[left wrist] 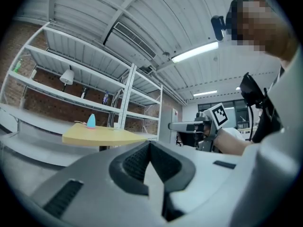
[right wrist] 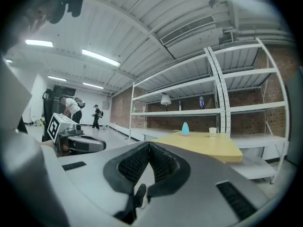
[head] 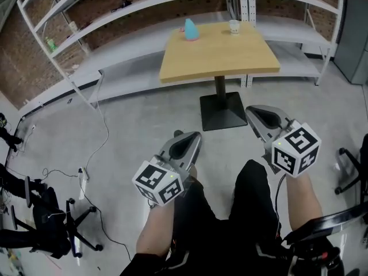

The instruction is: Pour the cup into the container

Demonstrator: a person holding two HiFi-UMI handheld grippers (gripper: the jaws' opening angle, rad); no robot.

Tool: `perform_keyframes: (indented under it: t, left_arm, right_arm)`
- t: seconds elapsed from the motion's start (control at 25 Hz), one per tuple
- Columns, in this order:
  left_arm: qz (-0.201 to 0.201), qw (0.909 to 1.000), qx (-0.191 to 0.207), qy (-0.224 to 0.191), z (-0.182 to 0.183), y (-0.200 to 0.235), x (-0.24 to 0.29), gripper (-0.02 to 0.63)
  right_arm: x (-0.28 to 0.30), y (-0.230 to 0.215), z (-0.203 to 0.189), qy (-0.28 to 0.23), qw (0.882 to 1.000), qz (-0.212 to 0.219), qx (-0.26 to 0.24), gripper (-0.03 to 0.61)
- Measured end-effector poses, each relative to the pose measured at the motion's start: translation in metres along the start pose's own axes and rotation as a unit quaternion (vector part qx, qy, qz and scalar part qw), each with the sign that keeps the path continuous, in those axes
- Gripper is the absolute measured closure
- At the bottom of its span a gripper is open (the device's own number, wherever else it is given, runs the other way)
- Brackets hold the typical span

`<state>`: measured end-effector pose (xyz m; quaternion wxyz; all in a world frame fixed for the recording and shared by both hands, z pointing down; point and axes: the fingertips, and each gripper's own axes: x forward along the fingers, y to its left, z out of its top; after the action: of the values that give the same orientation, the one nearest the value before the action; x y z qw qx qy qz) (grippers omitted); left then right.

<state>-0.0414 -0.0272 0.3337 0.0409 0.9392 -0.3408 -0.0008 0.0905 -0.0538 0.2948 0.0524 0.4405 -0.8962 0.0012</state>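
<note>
Cup (head: 234,27) upright near the far edge of the table (head: 218,59), blue container (head: 191,30) off to its left, both well ahead and out of reach. Looks like the approach. Best done by squaring up to the table, spreading the right gripper (head: 260,117) before reaching in, taking the cup mid-wall, keeping it upright. For now pinched fully together, empty, touching nothing. Same for the left gripper (head: 187,142): closed on nothing.
</note>
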Motion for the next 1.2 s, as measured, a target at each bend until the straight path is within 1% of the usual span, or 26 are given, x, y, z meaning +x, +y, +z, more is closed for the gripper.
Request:
perform_keyframes:
  t: [0.12,0.32,0.72,1.0,1.2]
  left_arm:
    - [0.007,1.0000,-0.002,0.007,-0.007,-0.043,-0.033,0.621]
    - [0.008,0.9998,0.010,0.014,-0.012,-0.114,-0.084,0.621]
    - [0.000,0.9996,-0.008,0.026,-0.045,-0.265,-0.213,0.621]
    - [-0.008,0.9995,-0.012,0.027,-0.060,-0.370,-0.319,0.621]
    - [-0.007,0.9997,-0.016,0.019,-0.068,-0.431,-0.403,0.621]
  right_arm:
    - [-0.044,0.037,0.001,-0.003,1.000,0.009,-0.001,0.577]
    - [-0.119,0.087,-0.007,-0.011,1.000,0.011,0.008,0.577]
    - [-0.276,0.209,-0.031,-0.002,1.000,0.001,0.023,0.577]
    - [-0.389,0.303,-0.044,0.003,0.999,-0.013,0.031,0.577]
    - [-0.455,0.380,-0.051,0.008,0.999,-0.020,0.031,0.577]
